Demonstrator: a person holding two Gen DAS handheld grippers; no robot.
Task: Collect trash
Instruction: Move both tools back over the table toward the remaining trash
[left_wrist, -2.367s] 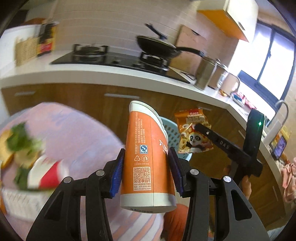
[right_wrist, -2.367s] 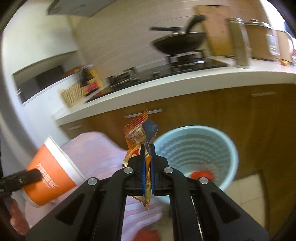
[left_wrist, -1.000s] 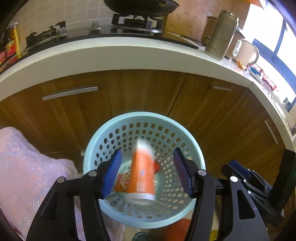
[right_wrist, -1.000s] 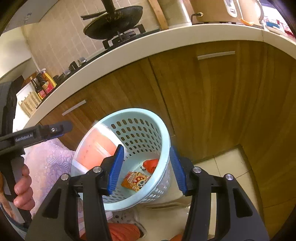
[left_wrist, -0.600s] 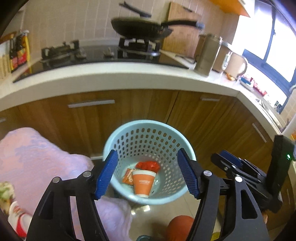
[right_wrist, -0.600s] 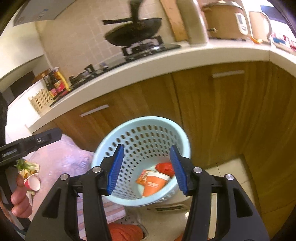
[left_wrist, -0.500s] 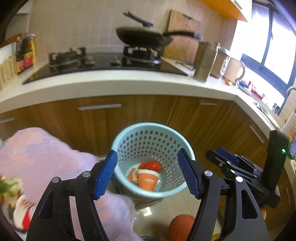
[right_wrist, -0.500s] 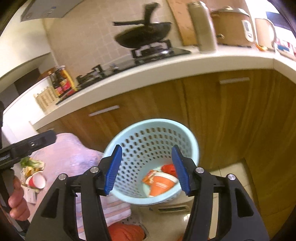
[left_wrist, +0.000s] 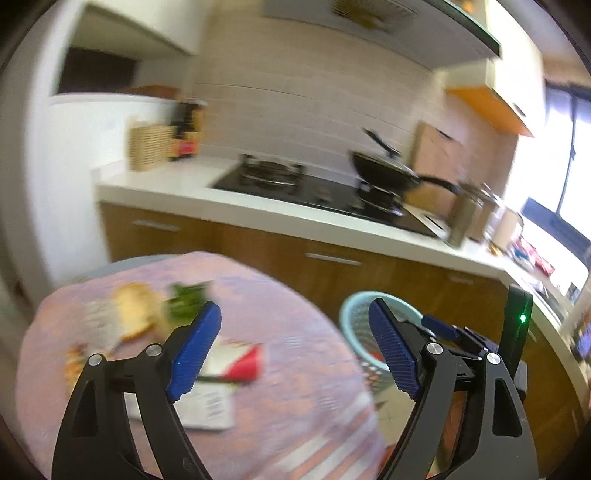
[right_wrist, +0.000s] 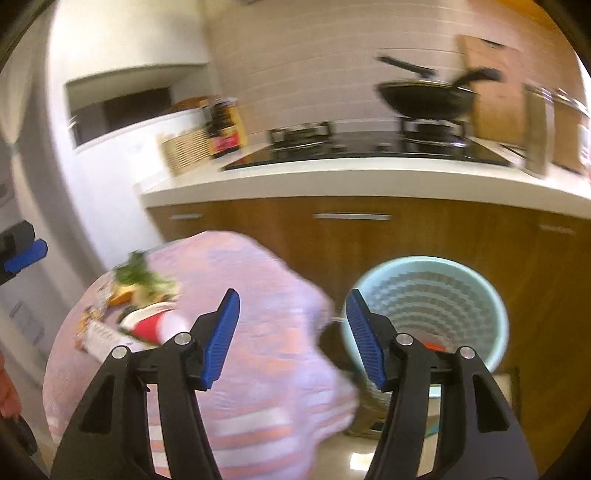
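Two claws show, and both are empty with their blue pads apart. The left gripper (left_wrist: 295, 350) has just been opening and holds nothing. The right gripper (right_wrist: 293, 338) has also just been opening, with nothing between its pads.

Below the left claw lies the round table (left_wrist: 303, 398) with a pink cloth. Its edge curves down at 4 o'clock in the left view, and a strip of floor (left_wrist: 391, 413) shows past it.

The trash sits on the cloth, all blurred. A red and white cup (left_wrist: 243, 363) lies on its side at about 7 o'clock in the left view, just beside a white printed paper (left_wrist: 210, 406). Farther off at 9 o'clock are a pale bread-like lump (left_wrist: 135, 312) and green leaves (left_wrist: 188, 293).

At 3 o'clock in the right view stands the light blue basket (right_wrist: 496, 325) on the floor, close to the table edge. Something red (right_wrist: 432, 346) lies at its bottom; the rest inside is hidden.

Behind it run brown cupboards (right_wrist: 351, 240) under a white counter (right_wrist: 369, 179). On the stove (right_wrist: 369, 147) sits a black pan (right_wrist: 424, 98).
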